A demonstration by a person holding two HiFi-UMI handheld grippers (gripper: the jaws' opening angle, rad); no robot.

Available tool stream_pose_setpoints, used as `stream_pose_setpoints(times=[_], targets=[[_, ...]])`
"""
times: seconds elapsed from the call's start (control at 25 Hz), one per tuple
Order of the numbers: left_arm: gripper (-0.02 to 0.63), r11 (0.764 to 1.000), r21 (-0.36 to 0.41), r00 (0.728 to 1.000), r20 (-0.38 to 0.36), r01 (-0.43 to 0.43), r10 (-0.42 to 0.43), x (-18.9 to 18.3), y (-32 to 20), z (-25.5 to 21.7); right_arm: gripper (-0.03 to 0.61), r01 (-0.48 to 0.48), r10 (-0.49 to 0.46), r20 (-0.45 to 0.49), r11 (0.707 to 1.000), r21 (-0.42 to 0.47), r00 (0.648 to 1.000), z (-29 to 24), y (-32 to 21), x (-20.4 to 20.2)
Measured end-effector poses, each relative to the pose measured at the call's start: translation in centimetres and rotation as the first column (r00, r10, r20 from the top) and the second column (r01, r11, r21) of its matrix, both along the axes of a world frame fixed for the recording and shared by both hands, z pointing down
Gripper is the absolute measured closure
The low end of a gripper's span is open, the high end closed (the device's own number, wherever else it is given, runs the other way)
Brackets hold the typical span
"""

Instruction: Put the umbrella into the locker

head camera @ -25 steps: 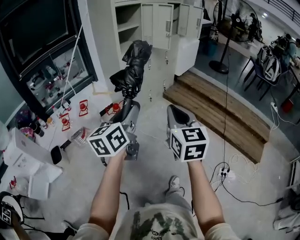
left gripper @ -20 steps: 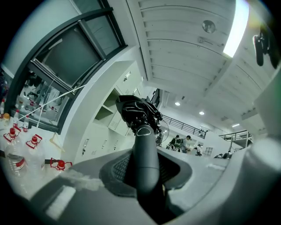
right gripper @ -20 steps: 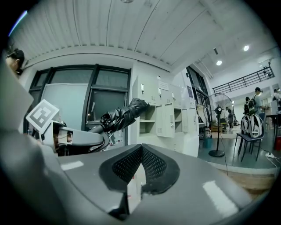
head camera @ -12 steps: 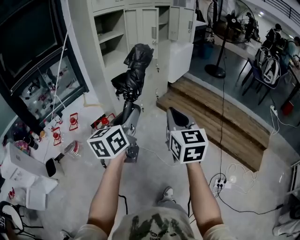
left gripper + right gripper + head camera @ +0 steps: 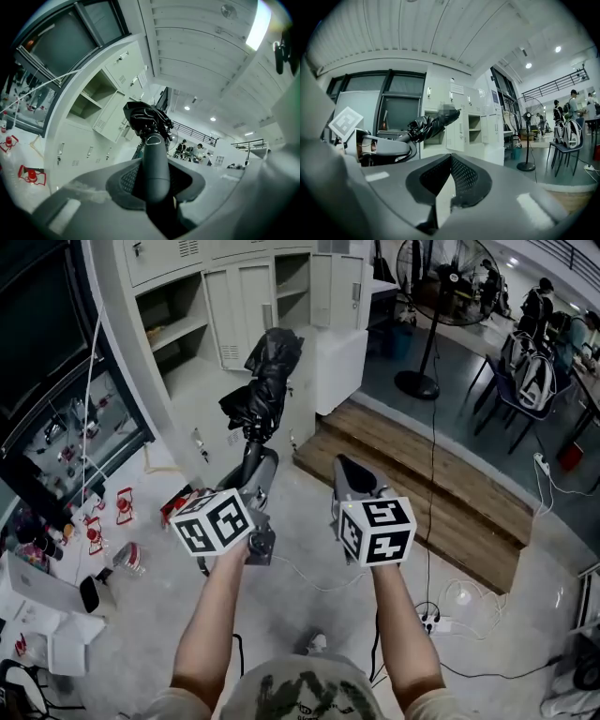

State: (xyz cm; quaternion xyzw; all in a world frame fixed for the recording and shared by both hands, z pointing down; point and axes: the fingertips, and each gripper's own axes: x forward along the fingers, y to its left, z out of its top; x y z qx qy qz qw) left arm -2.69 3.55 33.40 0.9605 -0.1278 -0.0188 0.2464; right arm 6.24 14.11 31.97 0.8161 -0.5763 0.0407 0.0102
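The left tool [image 5: 255, 457] clamps the umbrella [image 5: 265, 381] by its handle, canopy leading ahead toward the open locker [image 5: 173, 329] for insertion. Beside it, the right tool [image 5: 345, 468] is closed, empty.

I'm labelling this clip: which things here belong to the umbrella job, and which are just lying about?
Job: umbrella; left gripper, clamped on its handle; locker.
Lying about: fan; wooden step; power strip.

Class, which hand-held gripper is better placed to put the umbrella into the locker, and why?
Left. The left hand-held gripper holds the umbrella, with the open locker ahead; the right hand-held gripper is shut and empty.
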Motion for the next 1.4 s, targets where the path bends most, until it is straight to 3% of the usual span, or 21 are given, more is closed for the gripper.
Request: stream_pose_setpoints(times=[0.32, 0.6, 0.88, 1.4], targets=[[0.497, 1.0, 0.001, 1.0, 0.019, -0.017, 0.017, 5.6, 0.3, 0.4, 0.583, -0.005, 0.005, 0.019, 1.0, -0.009, 1.0, 0.7, 0.2, 5.3], [0.497, 1.0, 0.0, 1.0, 0.028, -0.003, 0.003, 7.6, -0.6, 1.2, 0.583, 0.009, -0.009, 0.021, 1.0, -0.012, 1.0, 1.3, -0.9, 7.3], [0.497, 0.998, 0.002, 0.997, 0.041, 0.068, -0.068, 7.0, -3.2, 1.8, 0.583, 0.089, -0.089, 0.02, 0.996, -0.011, 0.996, 1.5, -4.4, 7.2], [0.497, 0.97, -0.035, 0.971, 0.021, 0.24, -0.239, 3.8, -14.8, 2.7, 0.583, 0.242, -0.242, 0.007, 0.969, -0.045, 0.97, 2.9, -16.6, 5.7]])
